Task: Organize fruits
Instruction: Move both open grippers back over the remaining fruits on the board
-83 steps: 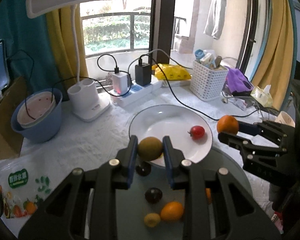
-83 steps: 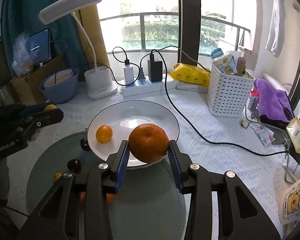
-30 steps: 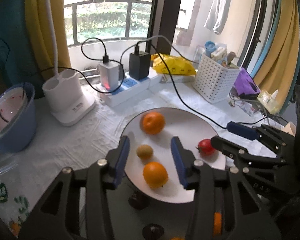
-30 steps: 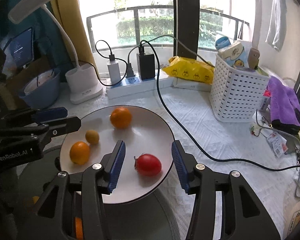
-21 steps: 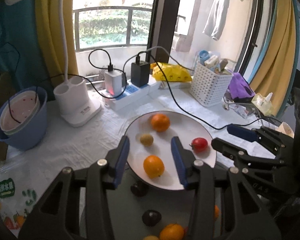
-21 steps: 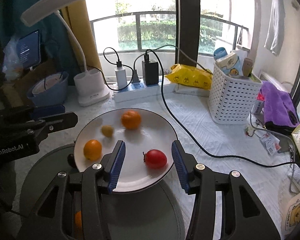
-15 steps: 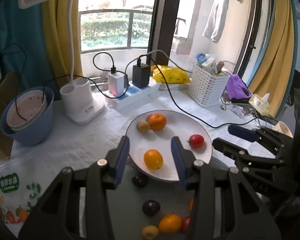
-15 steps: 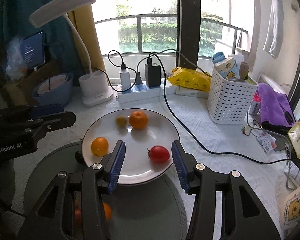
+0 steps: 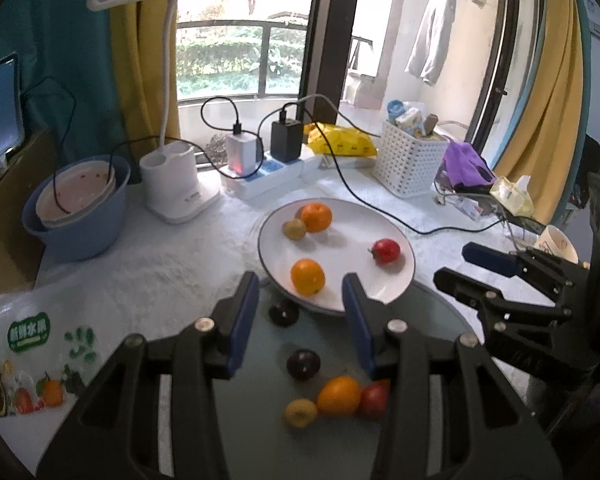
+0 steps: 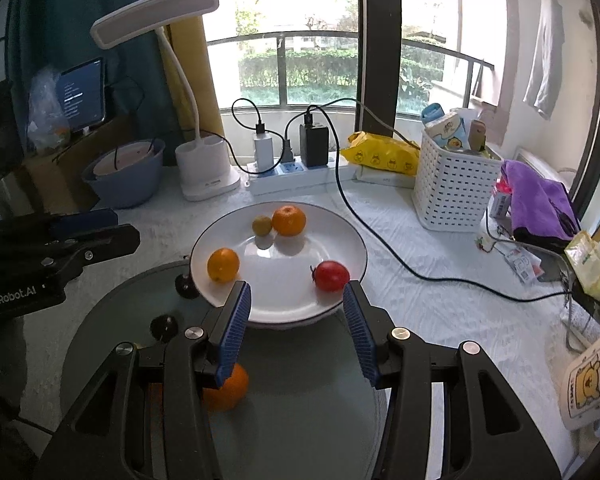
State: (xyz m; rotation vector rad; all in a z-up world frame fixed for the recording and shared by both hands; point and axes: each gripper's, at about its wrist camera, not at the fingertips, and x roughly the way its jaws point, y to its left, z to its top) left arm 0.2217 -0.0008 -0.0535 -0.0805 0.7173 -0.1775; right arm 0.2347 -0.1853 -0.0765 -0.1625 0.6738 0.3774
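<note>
Fruit was split between two spots. On the plate (image 10: 342, 240) sat a tangerine (image 10: 288, 221) touching a small kiwi (image 10: 262, 225) at the far side, an orange (image 10: 223, 265) on the left and a tomato (image 10: 331, 275) on the right, those two well apart. Plate's near edge overlapped a round glass tray (image 9: 440, 320). On the tray: two dark plums (image 9: 303, 364), one of them tucked right against the plate rim, plus a blurry little cluster of a yellowish fruit (image 9: 300, 412), another orange (image 9: 338, 395) and a red fruit (image 9: 374, 397), all touching.

Left gripper (image 9: 300, 312) hung over the tray with jaws wide apart, nothing in them. Right gripper (image 10: 297, 320) same deal, jaws spread and empty, just short of the plate's near edge.

Behind the plate on the white desk (image 10: 420, 300): lamp (image 10: 204, 176), power strip (image 10: 292, 176), blue bowl (image 10: 128, 176), white basket (image 10: 452, 196).
</note>
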